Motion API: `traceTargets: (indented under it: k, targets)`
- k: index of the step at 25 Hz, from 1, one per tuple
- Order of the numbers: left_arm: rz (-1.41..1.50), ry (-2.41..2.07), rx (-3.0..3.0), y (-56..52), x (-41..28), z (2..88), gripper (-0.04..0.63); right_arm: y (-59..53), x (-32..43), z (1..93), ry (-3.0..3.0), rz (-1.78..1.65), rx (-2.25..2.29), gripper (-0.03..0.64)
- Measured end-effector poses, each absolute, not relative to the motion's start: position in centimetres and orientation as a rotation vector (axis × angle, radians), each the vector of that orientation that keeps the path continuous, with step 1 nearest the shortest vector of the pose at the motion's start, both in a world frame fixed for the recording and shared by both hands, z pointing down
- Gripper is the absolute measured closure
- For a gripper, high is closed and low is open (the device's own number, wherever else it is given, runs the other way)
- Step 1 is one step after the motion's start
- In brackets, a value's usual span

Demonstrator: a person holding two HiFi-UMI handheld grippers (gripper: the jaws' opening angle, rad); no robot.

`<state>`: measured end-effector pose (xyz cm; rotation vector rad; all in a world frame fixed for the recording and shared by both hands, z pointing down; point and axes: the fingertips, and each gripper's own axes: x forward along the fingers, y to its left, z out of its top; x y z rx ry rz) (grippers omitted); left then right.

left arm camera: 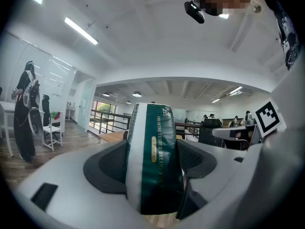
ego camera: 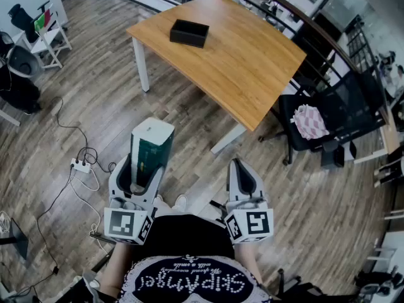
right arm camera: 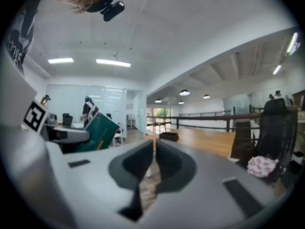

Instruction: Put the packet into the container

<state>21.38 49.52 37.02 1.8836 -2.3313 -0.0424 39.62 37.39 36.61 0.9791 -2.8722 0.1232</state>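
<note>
- The packet [left arm camera: 155,156], dark green with a white band and gold print, is gripped upright between the jaws of the left gripper [ego camera: 142,172].
- Both pads are pressed against the packet's sides, and its upper part stands well clear of the jaws.
- In the head view the packet is seen in front of the person, above the wood floor [ego camera: 189,131] and short of the table [ego camera: 252,68].
- The container [ego camera: 189,33], a shallow black box, is set on the table towards its far left side, well apart from the packet.
- The right gripper [ego camera: 243,177] is held beside the left one, above the floor.
- In its own view the right gripper's jaws are closed against each other, and nothing is held between them.
- Both grippers are pointed roughly level towards the table.
- In the right gripper view the packet is seen to the left, tilted, and the container straight ahead on the table top.
- A black chair [ego camera: 341,106] is placed just right of the table, and a pink-and-white checked cloth [ego camera: 309,121] is laid on its seat.
- A white power strip [ego camera: 81,165] with cables is seen on the floor, left of the left gripper.
- A white chair [ego camera: 52,40] is seen near the top left corner of the head view.
</note>
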Motion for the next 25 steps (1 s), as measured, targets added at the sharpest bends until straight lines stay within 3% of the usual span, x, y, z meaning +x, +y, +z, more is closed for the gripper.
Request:
traceTargets:
  k: [25]
  targets:
    - [-0.038, -2.323, 1.914, 50.2, 22.0, 36.6, 0.244, 38.8, 40.1, 36.6, -2.904, 0.135, 0.906, 0.577]
